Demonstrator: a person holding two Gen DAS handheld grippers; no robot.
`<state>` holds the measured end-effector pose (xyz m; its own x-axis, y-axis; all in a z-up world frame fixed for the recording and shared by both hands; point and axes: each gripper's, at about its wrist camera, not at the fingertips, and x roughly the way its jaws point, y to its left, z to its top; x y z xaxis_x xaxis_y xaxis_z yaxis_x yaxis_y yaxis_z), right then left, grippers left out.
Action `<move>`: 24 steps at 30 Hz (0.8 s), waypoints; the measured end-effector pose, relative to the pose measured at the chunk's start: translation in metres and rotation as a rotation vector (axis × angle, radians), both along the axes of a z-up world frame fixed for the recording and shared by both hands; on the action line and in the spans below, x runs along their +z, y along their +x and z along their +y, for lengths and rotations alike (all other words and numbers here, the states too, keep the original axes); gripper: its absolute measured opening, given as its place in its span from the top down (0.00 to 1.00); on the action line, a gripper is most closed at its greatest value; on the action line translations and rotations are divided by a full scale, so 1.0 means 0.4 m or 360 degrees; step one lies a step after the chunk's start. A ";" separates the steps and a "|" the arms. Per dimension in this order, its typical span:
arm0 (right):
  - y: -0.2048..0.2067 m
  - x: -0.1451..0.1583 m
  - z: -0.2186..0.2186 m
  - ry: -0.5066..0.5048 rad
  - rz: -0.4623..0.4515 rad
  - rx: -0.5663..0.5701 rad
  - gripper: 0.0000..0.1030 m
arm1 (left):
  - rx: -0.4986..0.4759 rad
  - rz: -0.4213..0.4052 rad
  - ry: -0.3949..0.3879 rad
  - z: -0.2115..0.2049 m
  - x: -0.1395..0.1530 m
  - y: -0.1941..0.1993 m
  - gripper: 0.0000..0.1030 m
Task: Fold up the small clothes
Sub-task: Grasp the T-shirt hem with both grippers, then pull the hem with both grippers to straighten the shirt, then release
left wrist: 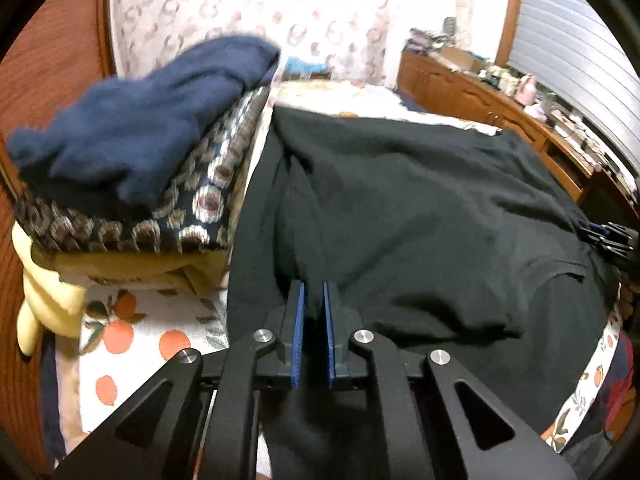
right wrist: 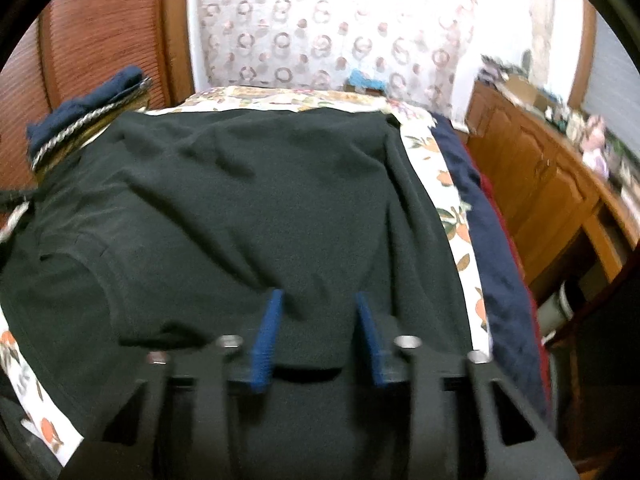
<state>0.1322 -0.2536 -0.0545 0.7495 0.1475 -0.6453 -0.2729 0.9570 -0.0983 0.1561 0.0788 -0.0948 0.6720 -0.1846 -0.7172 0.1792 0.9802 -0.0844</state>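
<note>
- Black garment (left wrist: 420, 216), a dark knit top, lies spread flat across the bed over a white sheet printed with oranges (left wrist: 132, 332); its near hem runs under both grippers.
- Left gripper (left wrist: 313, 292) has its blue pads (left wrist: 298, 332) drawn almost together, pinching a raised ridge of the black fabric near the garment's near-left edge.
- Right gripper (right wrist: 318, 300) stands over the near-right part of the same garment; its blue pads (right wrist: 266, 340) are visibly apart, with black cloth lying between and below them. Whether they press on the cloth I cannot tell.
- A folded pile (left wrist: 132, 200) sits just left of the garment: a navy fleece piece (left wrist: 132, 128) on top, a dark floral-patterned piece and a mustard one under it.
- A wooden dresser (left wrist: 480, 96) crowded with small things runs along the right side of the bed.
- Patterned curtain (right wrist: 320, 40) hangs behind the bed's far end.
</note>
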 end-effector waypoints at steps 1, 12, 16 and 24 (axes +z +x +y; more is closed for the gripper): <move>-0.004 -0.001 0.006 -0.0024 -0.0004 0.0034 0.87 | -0.0019 -0.0022 -0.0020 -0.001 0.011 -0.009 0.90; -0.063 0.102 -0.054 0.0210 -0.0148 0.0053 0.98 | -0.0042 -0.0248 -0.0200 0.005 0.143 -0.099 0.91; -0.114 0.136 -0.078 0.0290 -0.0187 0.0071 0.98 | -0.0058 -0.0286 -0.0258 0.009 0.181 -0.134 0.91; -0.216 0.168 -0.148 0.0296 -0.0254 0.0059 0.98 | -0.0091 -0.0245 -0.0218 0.003 0.162 -0.232 0.91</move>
